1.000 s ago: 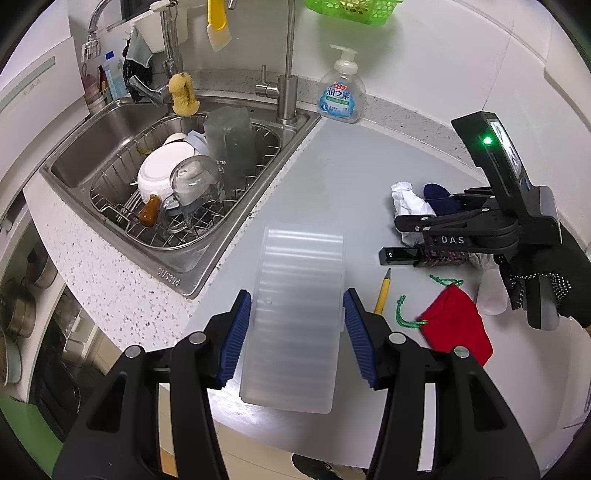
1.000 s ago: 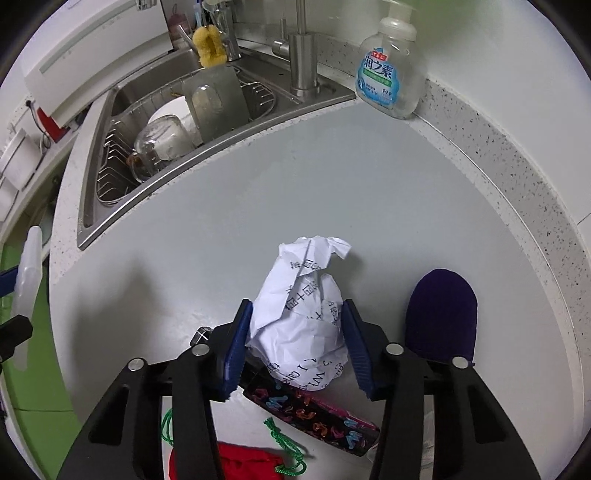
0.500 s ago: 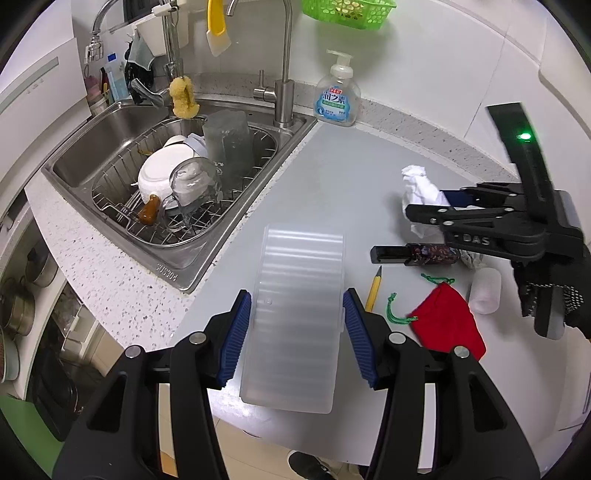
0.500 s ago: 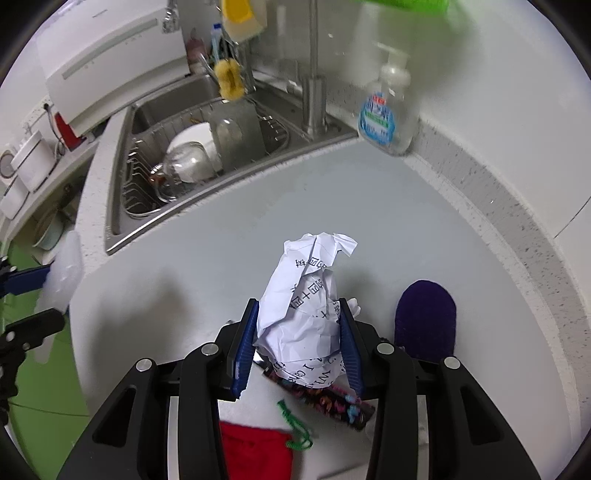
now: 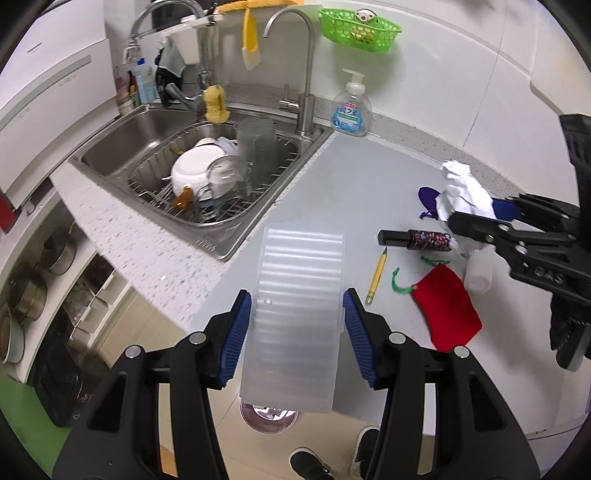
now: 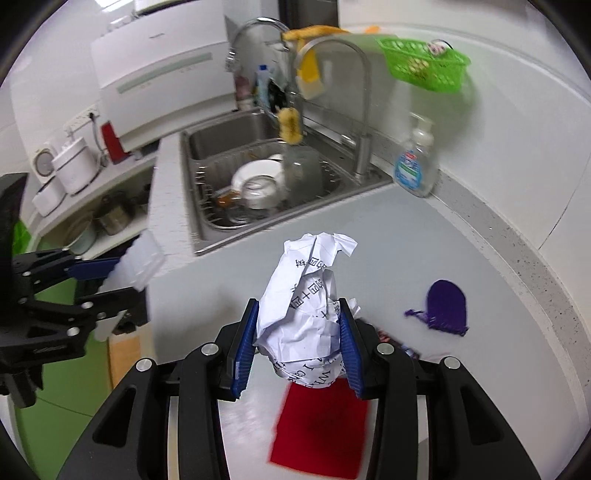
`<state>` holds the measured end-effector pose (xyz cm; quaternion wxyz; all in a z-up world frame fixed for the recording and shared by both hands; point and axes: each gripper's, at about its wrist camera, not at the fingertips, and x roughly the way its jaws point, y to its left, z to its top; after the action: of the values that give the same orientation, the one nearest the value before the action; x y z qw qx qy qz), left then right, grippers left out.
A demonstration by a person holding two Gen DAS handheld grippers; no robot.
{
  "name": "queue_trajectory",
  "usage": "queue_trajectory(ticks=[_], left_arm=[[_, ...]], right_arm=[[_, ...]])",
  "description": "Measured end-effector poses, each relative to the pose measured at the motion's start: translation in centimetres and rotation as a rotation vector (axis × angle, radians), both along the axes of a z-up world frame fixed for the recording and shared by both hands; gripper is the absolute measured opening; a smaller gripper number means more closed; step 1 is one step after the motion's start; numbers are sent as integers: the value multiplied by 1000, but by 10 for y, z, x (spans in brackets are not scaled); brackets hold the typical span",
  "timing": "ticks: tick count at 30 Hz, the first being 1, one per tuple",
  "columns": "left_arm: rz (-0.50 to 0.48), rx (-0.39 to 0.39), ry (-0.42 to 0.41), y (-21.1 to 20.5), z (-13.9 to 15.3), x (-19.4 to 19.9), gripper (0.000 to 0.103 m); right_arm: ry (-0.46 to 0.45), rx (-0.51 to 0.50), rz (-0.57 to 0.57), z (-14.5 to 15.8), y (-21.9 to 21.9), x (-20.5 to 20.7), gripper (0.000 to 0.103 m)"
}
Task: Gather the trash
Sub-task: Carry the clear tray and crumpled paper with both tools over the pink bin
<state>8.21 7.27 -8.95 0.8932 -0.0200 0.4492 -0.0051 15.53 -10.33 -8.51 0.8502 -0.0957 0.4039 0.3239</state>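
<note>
Your right gripper's (image 6: 298,345) blue fingers (image 6: 244,347) are clamped on the paper ball (image 6: 306,306), which fills the gap between them and sticks up past their tips at frame centre; your left gripper (image 5: 297,334) is clenched on a clear ribbed tray (image 5: 295,317), one pad on each long edge. The surface is a pale grey counter (image 5: 343,192) with a speckled rim, set against white walls. A steel sink (image 5: 122,147) with a rack of dishes fills the upper left of the left view, a soap bottle (image 5: 351,110) stands by the tap, and a green basket (image 5: 360,27) hangs top centre. Both grippers tilt downward. In the left view your right gripper reaches in from the right edge, with the ball held clear above the counter. Below it lie a red pouch (image 5: 448,308), a pencil (image 5: 376,275), a patterned black stick (image 5: 415,238) and a purple pouch (image 5: 428,195). The tray's near end hangs past the counter edge over the floor.
</note>
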Motion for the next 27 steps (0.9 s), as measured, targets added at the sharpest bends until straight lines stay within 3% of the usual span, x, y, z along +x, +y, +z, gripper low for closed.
queue_trajectory(ticks=[7, 13, 21, 27], left_arm=[[41, 13, -10, 15, -1, -45, 51], [86, 21, 0, 34, -19, -84, 51], [154, 4, 50, 65, -68, -129, 51], [207, -18, 106, 94, -125, -154, 51]], right_arm=[[-2, 43, 70, 9, 18, -54, 40], [22, 60, 143, -1, 44, -97, 40], [105, 39, 241, -45, 86, -145, 40], [184, -13, 306, -101, 119, -177, 40]])
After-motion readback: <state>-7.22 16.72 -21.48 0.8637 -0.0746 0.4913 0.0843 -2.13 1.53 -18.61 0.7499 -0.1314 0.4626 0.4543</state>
